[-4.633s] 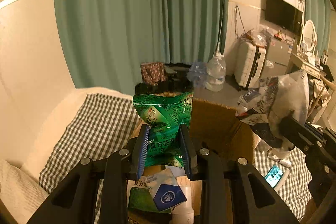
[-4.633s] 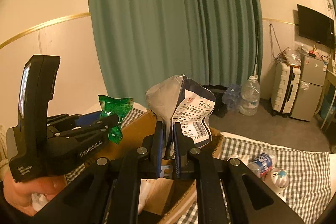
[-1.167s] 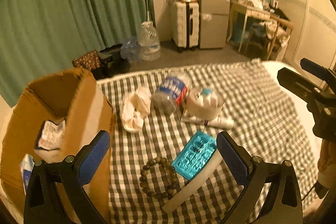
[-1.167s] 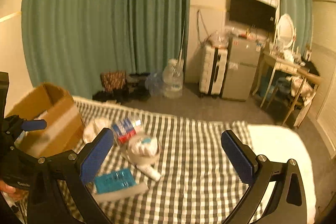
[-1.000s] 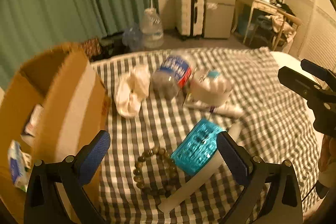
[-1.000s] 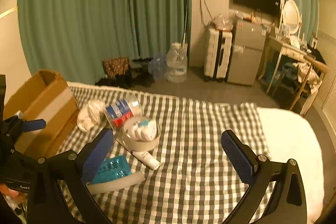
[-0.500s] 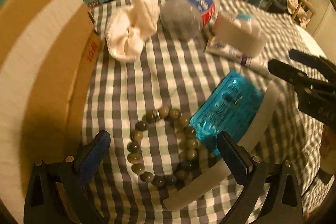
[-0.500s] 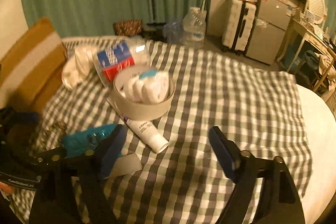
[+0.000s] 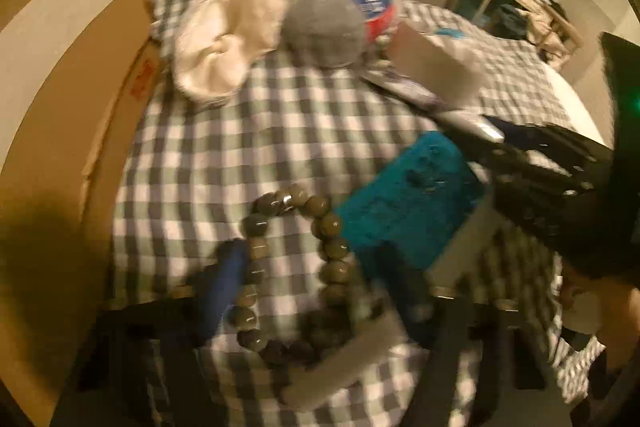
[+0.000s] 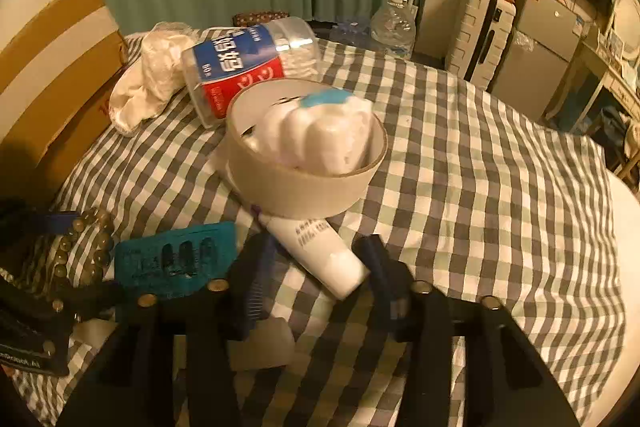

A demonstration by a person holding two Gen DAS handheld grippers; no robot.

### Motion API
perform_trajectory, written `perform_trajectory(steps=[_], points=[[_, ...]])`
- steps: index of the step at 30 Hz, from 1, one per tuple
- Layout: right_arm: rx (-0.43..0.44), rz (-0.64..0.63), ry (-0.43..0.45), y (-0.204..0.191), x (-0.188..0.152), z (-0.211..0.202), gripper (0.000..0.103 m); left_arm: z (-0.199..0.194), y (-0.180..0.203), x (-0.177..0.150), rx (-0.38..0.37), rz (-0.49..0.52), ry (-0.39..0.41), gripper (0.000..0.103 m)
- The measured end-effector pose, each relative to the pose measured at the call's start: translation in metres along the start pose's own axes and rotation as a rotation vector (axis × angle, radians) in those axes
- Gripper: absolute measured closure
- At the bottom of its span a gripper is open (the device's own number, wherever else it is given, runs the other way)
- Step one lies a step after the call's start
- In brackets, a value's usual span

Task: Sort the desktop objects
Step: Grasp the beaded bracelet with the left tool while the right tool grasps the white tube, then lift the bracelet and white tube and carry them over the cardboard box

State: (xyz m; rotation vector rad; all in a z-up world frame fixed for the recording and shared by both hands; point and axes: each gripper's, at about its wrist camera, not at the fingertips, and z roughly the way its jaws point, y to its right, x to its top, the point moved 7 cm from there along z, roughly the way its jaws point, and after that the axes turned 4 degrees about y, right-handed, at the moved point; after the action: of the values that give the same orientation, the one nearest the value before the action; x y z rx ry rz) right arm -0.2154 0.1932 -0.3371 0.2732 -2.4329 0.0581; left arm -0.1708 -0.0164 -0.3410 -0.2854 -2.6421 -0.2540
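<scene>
both grippers have just been closing, the left gripper (image 9: 316, 291) half-shut around the bead bracelet (image 9: 292, 267) and the right gripper (image 10: 316, 267) around the white tube (image 10: 320, 251) on the checked cloth (image 10: 480, 167), neither visibly pinched yet, so squeeze squarely before lifting.

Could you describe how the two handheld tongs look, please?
Both tongs are black angular frames with silver bolts and ribbed blue pads. The left one's body carries white lettering, too cut off to read; the right one's shows a small green light.
</scene>
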Motion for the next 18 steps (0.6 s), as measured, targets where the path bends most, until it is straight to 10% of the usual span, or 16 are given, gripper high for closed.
perform_trajectory(steps=[2, 18], points=[[-0.009, -0.040, -0.013, -0.007, 0.000, -0.002, 0.071, -0.003, 0.005, -0.001, -0.040, 0.000, -0.002, 0.078], [0.097, -0.001, 0.003, -0.011, 0.000, -0.032, 0.082, -0.015, 0.015, 0.021, -0.003, 0.059, 0.050, 0.092]])
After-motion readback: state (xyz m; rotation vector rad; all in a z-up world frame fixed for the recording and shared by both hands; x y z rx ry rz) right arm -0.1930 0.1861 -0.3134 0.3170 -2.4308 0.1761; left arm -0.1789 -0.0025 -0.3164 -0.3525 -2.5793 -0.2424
